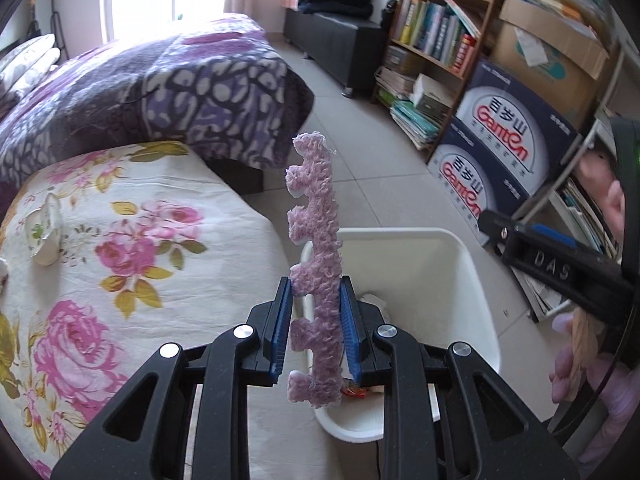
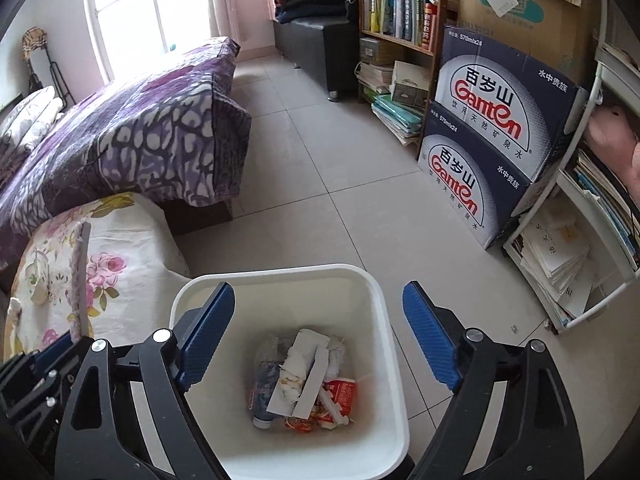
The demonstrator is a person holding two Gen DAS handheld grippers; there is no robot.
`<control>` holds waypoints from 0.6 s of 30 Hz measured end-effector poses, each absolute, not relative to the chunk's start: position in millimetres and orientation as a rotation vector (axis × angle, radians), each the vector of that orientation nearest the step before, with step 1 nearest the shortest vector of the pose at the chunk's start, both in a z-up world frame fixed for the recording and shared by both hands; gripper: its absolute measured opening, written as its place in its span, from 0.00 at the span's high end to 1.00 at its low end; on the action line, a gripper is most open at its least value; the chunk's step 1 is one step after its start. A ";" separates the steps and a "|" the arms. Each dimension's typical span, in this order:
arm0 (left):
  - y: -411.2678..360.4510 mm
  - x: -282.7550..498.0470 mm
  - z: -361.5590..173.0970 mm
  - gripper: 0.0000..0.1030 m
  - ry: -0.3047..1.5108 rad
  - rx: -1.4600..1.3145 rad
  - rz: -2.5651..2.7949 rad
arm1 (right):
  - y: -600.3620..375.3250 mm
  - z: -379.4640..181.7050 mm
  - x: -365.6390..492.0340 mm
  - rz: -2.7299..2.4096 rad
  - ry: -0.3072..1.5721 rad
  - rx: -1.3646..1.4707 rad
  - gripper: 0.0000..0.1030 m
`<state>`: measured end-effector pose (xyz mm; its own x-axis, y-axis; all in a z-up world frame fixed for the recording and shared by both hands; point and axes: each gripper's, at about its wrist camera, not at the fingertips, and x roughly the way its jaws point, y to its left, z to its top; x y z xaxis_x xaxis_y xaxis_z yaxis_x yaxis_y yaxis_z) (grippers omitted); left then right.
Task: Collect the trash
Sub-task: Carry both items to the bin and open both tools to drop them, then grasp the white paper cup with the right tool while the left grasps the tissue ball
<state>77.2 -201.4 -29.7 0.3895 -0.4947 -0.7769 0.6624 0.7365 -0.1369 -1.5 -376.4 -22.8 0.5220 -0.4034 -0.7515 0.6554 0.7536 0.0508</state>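
Note:
A pink fuzzy foam strip (image 1: 316, 208) with notched edges stands upright between the blue pads of my left gripper (image 1: 316, 284), which is shut on its lower half. It hangs over the near left rim of a white trash bin (image 1: 440, 264) on the floor. My right gripper (image 2: 318, 292) is open above the bin (image 2: 280, 270), with nothing between its fingers. Inside the bin lie crumpled paper, a plastic bottle and a red wrapper (image 2: 304, 376). In the right wrist view the strip (image 2: 80, 280) shows edge-on at the left.
A round table with a floral cloth (image 1: 120, 260) stands left of the bin, with a tipped cup (image 1: 44, 236) on it. A bed with a purple blanket (image 1: 160, 88) lies behind. Stacked Ganten boxes (image 2: 492, 140), a bookshelf (image 2: 400, 12) and a white rack (image 2: 580, 240) line the right.

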 end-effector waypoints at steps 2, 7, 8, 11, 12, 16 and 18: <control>-209.2 72.7 -34.0 0.77 0.921 0.217 -0.768 | -384.3 -20.9 -6.4 -0.664 0.784 0.368 0.18; -221.6 69.2 -45.9 0.73 1.007 0.173 -0.877 | -396.3 -20.7 -13.0 -0.685 0.775 0.408 0.17; -221.7 70.8 -48.2 0.62 1.032 0.149 -0.900 | -397.8 -21.1 -13.7 -0.686 0.775 0.417 0.17; -217.7 76.0 -51.0 0.53 1.076 0.088 -0.930 | -400.0 -22.0 -12.7 -0.683 0.770 0.442 0.17; -215.6 78.5 -50.9 0.53 1.081 0.079 -0.926 | -399.6 -21.8 -12.8 -0.681 0.768 0.444 0.17; -203.9 85.9 -51.2 0.53 1.064 0.086 -0.876 | -391.6 -22.9 -3.9 -0.662 0.773 0.437 0.17; -195.6 91.9 -52.7 0.52 1.059 0.093 -0.840 | -385.3 -24.2 2.9 -0.647 0.777 0.434 0.15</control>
